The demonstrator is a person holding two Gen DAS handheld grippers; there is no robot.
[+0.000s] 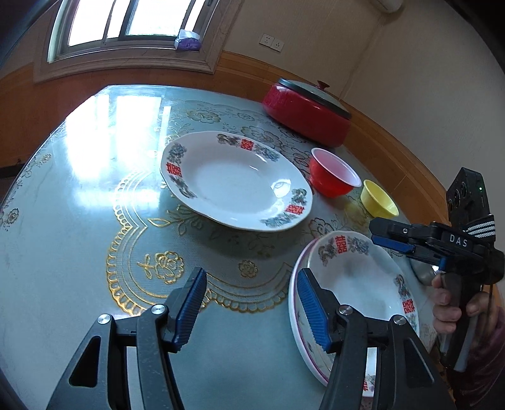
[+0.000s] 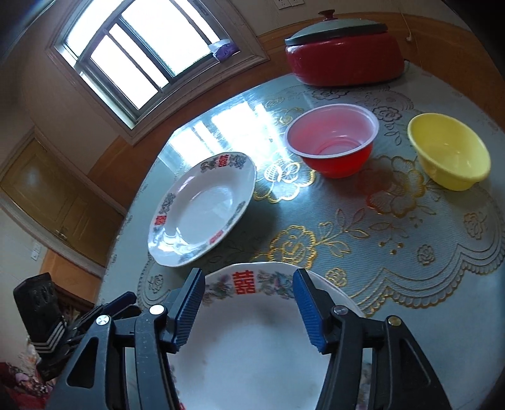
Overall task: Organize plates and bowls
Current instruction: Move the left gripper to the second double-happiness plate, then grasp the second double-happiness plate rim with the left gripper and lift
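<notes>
Two grippers, both with jaws apart and nothing between the blue pads: left gripper (image 1: 251, 302) over bare cloth at the near edge of the surface (image 1: 79, 252); right gripper (image 2: 249, 302) over the stacked plates, held in a hand (image 1: 448, 306) seen at the right of the left wrist view.

Stacked plates, near edge: upper white plate (image 2: 252, 340) with red characters and flower rim, resting inside a pink-rimmed plate (image 1: 295, 315) of which only the edge shows.

Single white plate (image 1: 235, 179), same pattern, lying flat further in, apart from the stack.

Red bowl (image 2: 333, 140), white rim, upright, beyond the single plate.

Yellow bowl (image 2: 448, 151), upright, beside the red bowl, not touching it.

Red pot (image 2: 344, 56) with grey lid and red knob, at the far edge of the surface against the wall.

Surface covering: pale cloth with gold flower embroidery.

Window (image 1: 132, 22) in the far wall, a small purple and white object (image 1: 187, 40) on its sill
</notes>
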